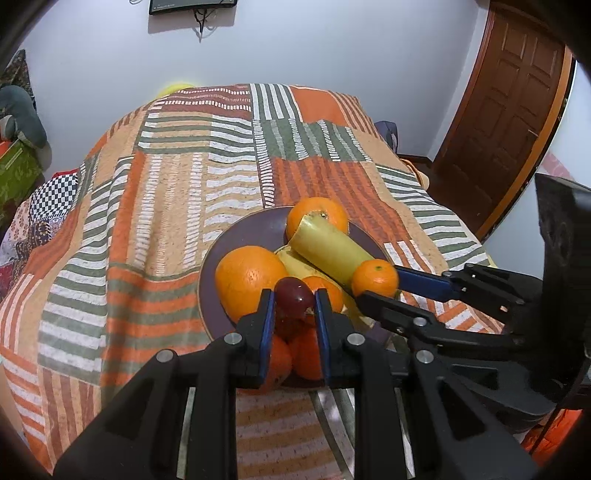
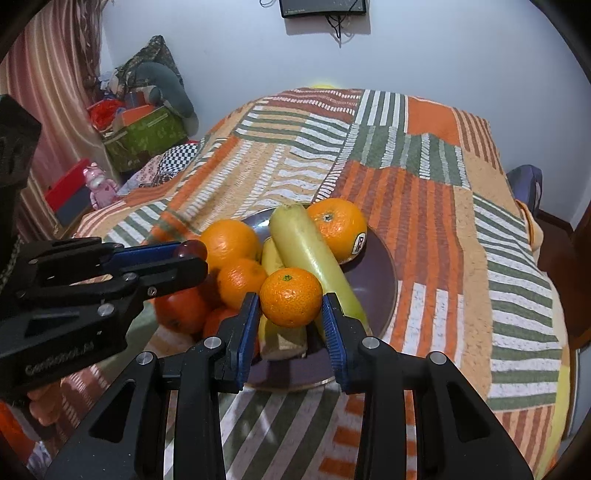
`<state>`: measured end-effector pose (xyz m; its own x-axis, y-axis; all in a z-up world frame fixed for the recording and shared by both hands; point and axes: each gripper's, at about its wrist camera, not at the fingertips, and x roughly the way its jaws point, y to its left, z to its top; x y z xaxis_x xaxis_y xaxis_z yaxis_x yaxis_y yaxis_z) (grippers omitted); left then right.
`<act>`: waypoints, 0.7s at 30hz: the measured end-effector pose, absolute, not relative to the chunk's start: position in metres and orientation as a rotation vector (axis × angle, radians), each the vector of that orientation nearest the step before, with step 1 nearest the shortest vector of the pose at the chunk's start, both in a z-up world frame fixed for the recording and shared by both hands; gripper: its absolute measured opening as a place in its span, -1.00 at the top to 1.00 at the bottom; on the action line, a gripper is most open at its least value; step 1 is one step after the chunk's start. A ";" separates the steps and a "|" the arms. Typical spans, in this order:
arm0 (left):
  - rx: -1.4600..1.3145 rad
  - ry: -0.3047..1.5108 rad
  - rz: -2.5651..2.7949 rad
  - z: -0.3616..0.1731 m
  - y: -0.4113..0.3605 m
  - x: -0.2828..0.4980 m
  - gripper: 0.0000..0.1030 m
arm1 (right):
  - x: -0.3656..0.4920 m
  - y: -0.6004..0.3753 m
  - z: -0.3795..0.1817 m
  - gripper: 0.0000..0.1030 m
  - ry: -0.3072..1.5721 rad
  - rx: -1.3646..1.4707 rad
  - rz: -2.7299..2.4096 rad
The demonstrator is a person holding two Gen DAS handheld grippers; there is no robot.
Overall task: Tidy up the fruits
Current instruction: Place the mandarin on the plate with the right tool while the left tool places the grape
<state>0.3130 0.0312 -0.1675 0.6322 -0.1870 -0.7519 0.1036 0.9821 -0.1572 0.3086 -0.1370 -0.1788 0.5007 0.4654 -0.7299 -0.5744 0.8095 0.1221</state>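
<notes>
A dark purple plate on the patchwork bedspread holds oranges, a banana and a long pale green fruit. My left gripper is shut on a small dark red plum above the plate's near side. My right gripper is shut on a small mandarin over the plate's right part. A large orange lies left; another orange with a sticker lies at the back.
The striped orange, green and white bedspread covers the bed. A wooden door stands to the right. Boxes and cushions pile up at the left wall. A screen hangs on the wall.
</notes>
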 end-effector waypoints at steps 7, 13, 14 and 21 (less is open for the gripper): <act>-0.105 0.881 -0.154 -0.179 0.033 0.319 0.50 | 0.308 -0.132 -0.187 0.37 0.839 -0.159 0.653; -0.107 0.887 -0.153 -0.179 0.035 0.315 0.40 | 0.310 -0.133 -0.188 0.26 0.869 -0.153 0.661; -0.111 0.887 -0.156 -0.178 0.036 0.314 0.40 | 0.310 -0.134 -0.188 0.21 0.870 -0.152 0.658; -0.114 0.845 -0.149 -0.157 0.036 0.289 0.40 | 0.301 -0.146 -0.173 0.17 0.840 -0.145 0.631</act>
<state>0.2891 0.0359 -0.1572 0.6544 -0.1766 -0.7352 0.0862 0.9834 -0.1595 0.3006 -0.1458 -0.1727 0.4980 0.4643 -0.7324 -0.5748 0.8092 0.1222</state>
